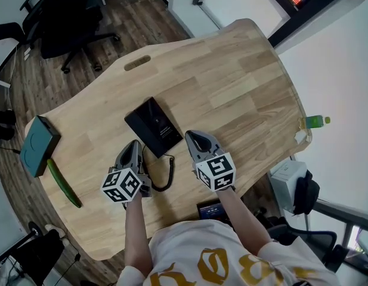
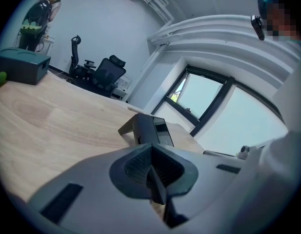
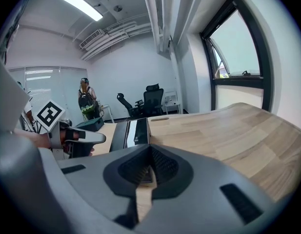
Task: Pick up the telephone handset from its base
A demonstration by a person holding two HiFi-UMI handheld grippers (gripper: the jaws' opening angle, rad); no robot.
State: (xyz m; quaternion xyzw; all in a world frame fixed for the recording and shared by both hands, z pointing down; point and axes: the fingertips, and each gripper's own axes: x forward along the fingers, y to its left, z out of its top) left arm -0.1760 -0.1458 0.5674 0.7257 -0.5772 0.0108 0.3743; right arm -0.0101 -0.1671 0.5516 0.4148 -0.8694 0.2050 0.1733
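— What is hidden or hard to make out?

— The handset cannot be told apart from its base. Only one flat black telephone [image 1: 152, 126] is seen on the wooden table [image 1: 231, 76], and nothing is lifted from it. Its coiled cord [image 1: 168, 173] is traced toward the left gripper [image 1: 134, 143], where its end is lost under the gripper body. A small screen [image 1: 209, 210] below the table's near edge is partly covered by the right forearm. A green bottle [image 1: 315, 121] is glimpsed past the table's right edge.

— How are the jaws seen?

— In the left gripper view the left gripper's jaws are pressed together with nothing between them. The right gripper [image 1: 192, 134] is likewise clenched on nothing. The telephone lies just ahead of both, between them.

— What is counted?

— Two grippers, one telephone, one cord. One teal box [image 1: 38, 144] and one long green object [image 1: 64, 183] are found at the table's left end, close together. The black office chairs [image 1: 70, 16] overlap and are not counted with certainty. One standing person [image 3: 86, 100] is made out far back in the right gripper view.
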